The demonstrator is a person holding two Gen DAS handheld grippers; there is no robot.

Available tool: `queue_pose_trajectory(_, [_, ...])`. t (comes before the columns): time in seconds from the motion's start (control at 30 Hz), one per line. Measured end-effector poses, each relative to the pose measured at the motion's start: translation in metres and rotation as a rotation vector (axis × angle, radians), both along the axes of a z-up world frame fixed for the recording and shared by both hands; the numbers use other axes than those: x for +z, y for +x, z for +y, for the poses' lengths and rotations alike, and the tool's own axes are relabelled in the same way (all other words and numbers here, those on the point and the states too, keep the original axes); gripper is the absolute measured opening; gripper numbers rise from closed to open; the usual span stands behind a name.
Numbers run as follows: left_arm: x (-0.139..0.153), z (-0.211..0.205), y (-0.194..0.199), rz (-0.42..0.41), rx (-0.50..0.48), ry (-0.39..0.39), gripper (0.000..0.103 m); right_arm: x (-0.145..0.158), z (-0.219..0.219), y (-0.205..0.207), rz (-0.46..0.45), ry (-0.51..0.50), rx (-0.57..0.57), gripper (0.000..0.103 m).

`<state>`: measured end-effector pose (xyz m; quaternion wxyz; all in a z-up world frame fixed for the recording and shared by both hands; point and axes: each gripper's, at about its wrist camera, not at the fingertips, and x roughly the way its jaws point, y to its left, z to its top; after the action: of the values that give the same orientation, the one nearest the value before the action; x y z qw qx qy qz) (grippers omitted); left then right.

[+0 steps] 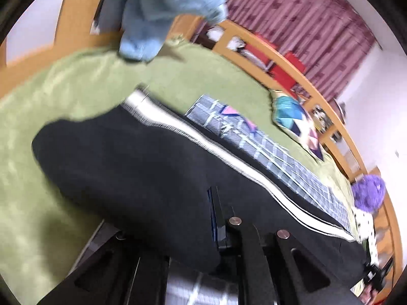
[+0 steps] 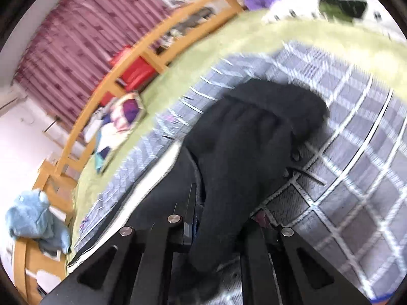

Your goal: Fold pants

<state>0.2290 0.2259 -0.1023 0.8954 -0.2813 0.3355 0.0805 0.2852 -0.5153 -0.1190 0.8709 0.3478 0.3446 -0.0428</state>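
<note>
The black pants [image 1: 132,157] with a white side stripe [image 1: 203,137] stretch across a green bed cover [image 1: 51,106]. In the left wrist view my left gripper [image 1: 216,228] is shut on a fold of the pants, which drape over its fingers and are lifted. In the right wrist view my right gripper [image 2: 221,231] is shut on the bunched waistband end of the pants [image 2: 244,139], held above a grey checked blanket [image 2: 356,152]. A black drawstring [image 2: 305,172] hangs from the waistband.
A wooden bed rail [image 1: 292,61] runs along the far side, with a maroon curtain [image 1: 305,12] behind. A patchwork pillow [image 1: 297,119], a purple plush [image 1: 368,193], a light blue garment [image 1: 162,7] and the grey checked blanket [image 1: 254,139] lie on the bed.
</note>
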Motion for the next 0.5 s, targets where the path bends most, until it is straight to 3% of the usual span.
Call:
queue_pose_trajectory(0.1, [0.020,-0.003,-0.051,-0.002,-0.016,0.061,0.010,0.030,0.006,-0.031,-0.005,-0.070,0.024,0.010])
queue_pose_trajectory(0.23, [0.009,0.011,-0.113,0.050,-0.029,-0.010,0.010,0.036,-0.011,-0.105,0.032,-0.071,0.066,0.010])
queue_pose_trajectory(0.33, [-0.021,0.002,-0.142,0.148,-0.052,0.030,0.011,0.013,-0.016,-0.141,0.119,-0.082,0.099,0.012])
queue_pose_trajectory(0.4, [-0.040,-0.005,-0.145,0.237,-0.065,0.080,0.011,-0.018,-0.016,-0.147,0.212,-0.031,0.133,0.020])
queue_pose_trajectory(0.47, [-0.044,-0.010,-0.145,0.305,-0.078,0.165,0.023,-0.041,-0.020,-0.155,0.267,0.025,0.135,0.024])
queue_pose_trajectory(0.5, [-0.040,-0.012,-0.148,0.320,-0.077,0.193,0.025,-0.046,-0.024,-0.164,0.257,0.051,0.127,0.033])
